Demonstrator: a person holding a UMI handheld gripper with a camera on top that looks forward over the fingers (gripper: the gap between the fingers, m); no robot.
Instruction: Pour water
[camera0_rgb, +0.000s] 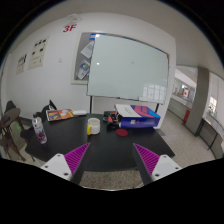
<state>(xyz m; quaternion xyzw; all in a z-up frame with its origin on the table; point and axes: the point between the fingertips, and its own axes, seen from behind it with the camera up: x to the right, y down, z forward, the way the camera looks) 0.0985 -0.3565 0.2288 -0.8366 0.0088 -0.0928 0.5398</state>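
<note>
My gripper (112, 160) is open and empty, its two magenta pads (76, 158) spread wide above a dark table (110, 148). Well beyond the fingers a yellow cup (94, 126) stands near the table's middle. A clear water bottle (39, 128) stands farther left near the table's edge. A small red thing (119, 130) lies to the right of the cup.
A blue and white box (139, 114) sits at the table's far right end. A book or paper (60, 114) lies at the far left. A whiteboard (125, 68) hangs on the back wall. A chair (12, 120) stands left of the table.
</note>
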